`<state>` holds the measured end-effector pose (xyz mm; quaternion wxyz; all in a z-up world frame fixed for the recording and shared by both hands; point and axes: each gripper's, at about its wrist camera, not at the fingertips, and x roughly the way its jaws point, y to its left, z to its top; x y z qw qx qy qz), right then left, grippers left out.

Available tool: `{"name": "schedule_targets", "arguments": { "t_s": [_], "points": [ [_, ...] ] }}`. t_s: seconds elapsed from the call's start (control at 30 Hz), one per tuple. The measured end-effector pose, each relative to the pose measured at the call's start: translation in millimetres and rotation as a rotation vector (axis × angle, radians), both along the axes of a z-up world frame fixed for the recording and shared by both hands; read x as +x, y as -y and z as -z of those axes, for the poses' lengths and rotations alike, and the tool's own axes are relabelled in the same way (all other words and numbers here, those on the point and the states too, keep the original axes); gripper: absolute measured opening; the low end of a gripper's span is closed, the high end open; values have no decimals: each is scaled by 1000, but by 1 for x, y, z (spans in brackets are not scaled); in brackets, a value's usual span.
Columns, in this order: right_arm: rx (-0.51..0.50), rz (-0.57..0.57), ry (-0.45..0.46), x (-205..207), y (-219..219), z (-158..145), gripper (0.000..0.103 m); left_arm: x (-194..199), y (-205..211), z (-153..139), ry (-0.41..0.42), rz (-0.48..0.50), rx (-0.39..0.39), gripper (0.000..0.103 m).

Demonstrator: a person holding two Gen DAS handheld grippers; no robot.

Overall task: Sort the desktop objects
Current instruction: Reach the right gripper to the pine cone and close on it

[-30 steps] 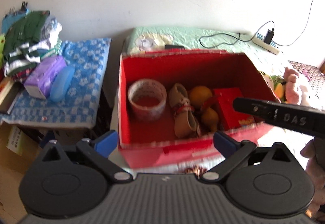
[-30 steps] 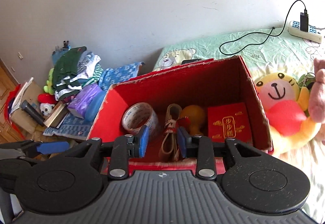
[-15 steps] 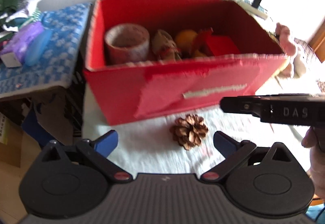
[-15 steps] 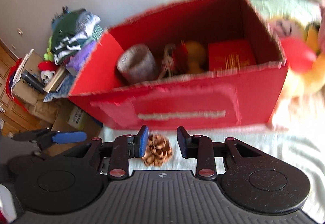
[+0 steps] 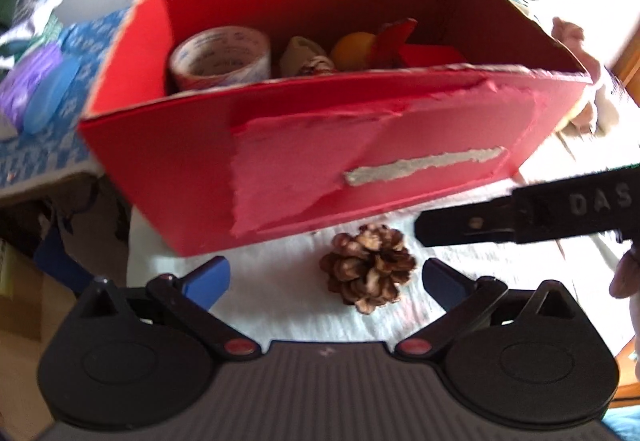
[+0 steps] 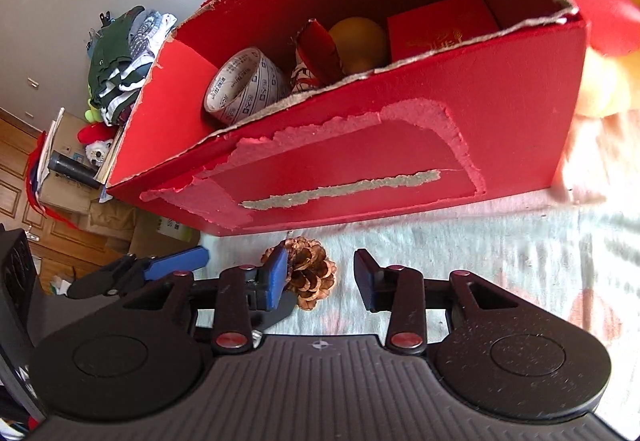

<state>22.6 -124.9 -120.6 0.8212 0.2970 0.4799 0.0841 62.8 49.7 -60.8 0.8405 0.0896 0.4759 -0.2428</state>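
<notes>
A brown pine cone (image 5: pixel 368 269) (image 6: pixel 310 275) lies on the white cloth just in front of the red cardboard box (image 5: pixel 320 161) (image 6: pixel 500 101). My left gripper (image 5: pixel 324 277) is open wide, low over the cloth, with the cone between its blue fingertips and nearer the right one. My right gripper (image 6: pixel 322 277) reaches over the cone too; its jaws are opening, the left pad next to the cone and the right pad apart from it. The box holds a tape roll (image 5: pixel 220 57) (image 6: pixel 244 85), an orange ball (image 6: pixel 360 41) and a small red box (image 6: pixel 440 25).
A yellow and red plush toy (image 6: pixel 600 1) sits right of the box. Left of it, a blue patterned cloth (image 5: pixel 36 145) carries a purple pack and a blue case. Clothes (image 6: pixel 124 49), cardboard boxes and a wooden door fill the far left. The table edge runs at the left.
Both grippers have sunk from above the box to the cloth in front of it. The pine cone has come into view between the fingers. The right jaws have widened.
</notes>
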Motion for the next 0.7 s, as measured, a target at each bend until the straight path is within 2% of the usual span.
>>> {"name": "schedule_targets", "arguments": {
  "t_s": [0.17, 0.27, 0.33, 0.37, 0.43, 0.47, 0.57, 0.6, 0.7],
  "points": [
    [40, -25, -22, 6, -2, 7, 40, -5, 12, 0, 52, 36, 19, 102],
    [61, -36, -42, 10, -4, 12, 40, 0, 15, 4, 53, 41, 29, 99],
    [71, -44, -59, 12, -6, 16, 40, 2, 14, 5, 50, 48, 31, 89],
    [88, -46, -64, 12, -6, 18, 42, 2, 15, 6, 42, 55, 29, 88],
    [106, -43, -77, 13, -6, 20, 46, 2, 17, 9, 21, 70, 30, 73],
    [113, -44, -84, 12, -5, 22, 48, 2, 18, 10, 16, 73, 38, 71],
    [141, -38, -95, 8, 0, 23, 47, -2, 16, 9, 8, 81, 23, 61],
    [152, -34, -99, 7, 2, 24, 46, -2, 16, 8, -3, 90, 11, 54],
    [180, -15, -114, 1, 10, 25, 41, -5, 19, 6, -4, 110, 11, 52]
  ]
}}
